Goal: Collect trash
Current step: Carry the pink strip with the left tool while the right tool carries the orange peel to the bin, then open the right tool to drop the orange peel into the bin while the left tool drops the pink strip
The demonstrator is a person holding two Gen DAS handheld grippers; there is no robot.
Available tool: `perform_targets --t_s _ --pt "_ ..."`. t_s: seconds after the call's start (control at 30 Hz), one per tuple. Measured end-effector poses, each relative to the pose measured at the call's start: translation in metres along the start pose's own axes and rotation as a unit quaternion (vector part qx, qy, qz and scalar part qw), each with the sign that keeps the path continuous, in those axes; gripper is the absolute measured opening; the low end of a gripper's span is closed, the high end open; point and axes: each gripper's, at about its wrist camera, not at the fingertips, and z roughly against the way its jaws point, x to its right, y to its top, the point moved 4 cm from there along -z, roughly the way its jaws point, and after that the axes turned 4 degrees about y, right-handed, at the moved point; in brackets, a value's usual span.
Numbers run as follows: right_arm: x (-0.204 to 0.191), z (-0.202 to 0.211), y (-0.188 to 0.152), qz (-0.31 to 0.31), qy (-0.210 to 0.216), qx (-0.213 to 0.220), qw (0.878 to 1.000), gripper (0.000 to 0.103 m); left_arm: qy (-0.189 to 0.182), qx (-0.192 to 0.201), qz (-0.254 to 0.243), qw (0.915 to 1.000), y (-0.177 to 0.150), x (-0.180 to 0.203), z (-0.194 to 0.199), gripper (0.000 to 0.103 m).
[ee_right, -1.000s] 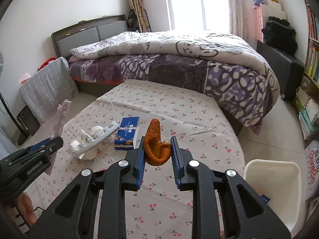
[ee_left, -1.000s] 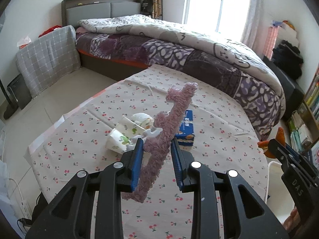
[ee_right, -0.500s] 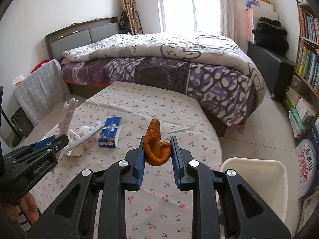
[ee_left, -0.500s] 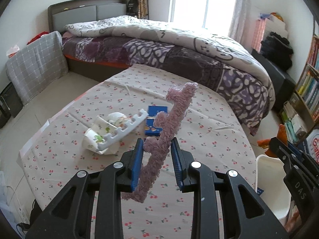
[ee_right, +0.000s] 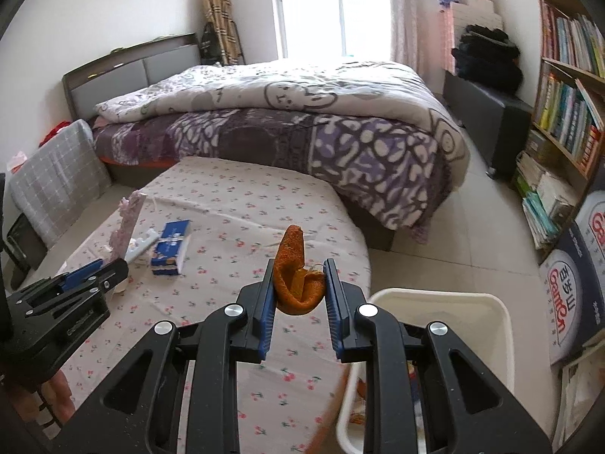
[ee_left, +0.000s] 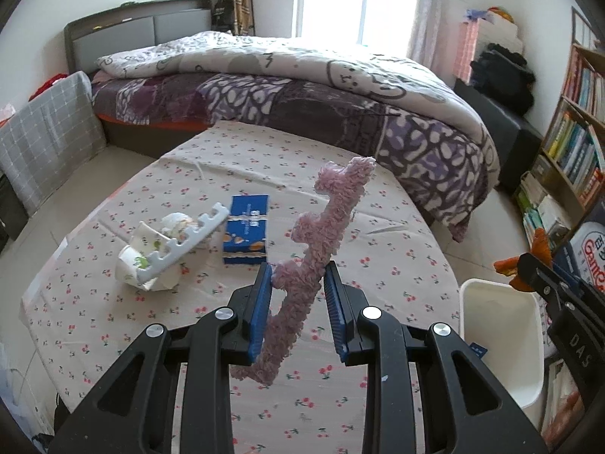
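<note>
Left tongs clamped on a fuzzy pink notched strip, held upright and tilted above the cherry-print surface. Right tongs pinched nearly shut on a curled orange peel, raised over that surface's edge, just beside the white bin. Bin standing on the floor against the surface's right edge; inside, only small scraps visible, orange and blue bits, too hidden to identify. Left on the surface, well away from the bin: blue box, white notched strip lying across crumpled paper cups.
</note>
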Motion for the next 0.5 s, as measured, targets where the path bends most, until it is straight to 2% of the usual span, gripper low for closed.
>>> perform_targets --t_s 0.5 --pt "0.072 0.015 -0.007 -0.06 -0.055 -0.009 0.997 0.024 -0.03 -0.009 -0.038 0.9988 -0.011 0.057 -0.004 0.029"
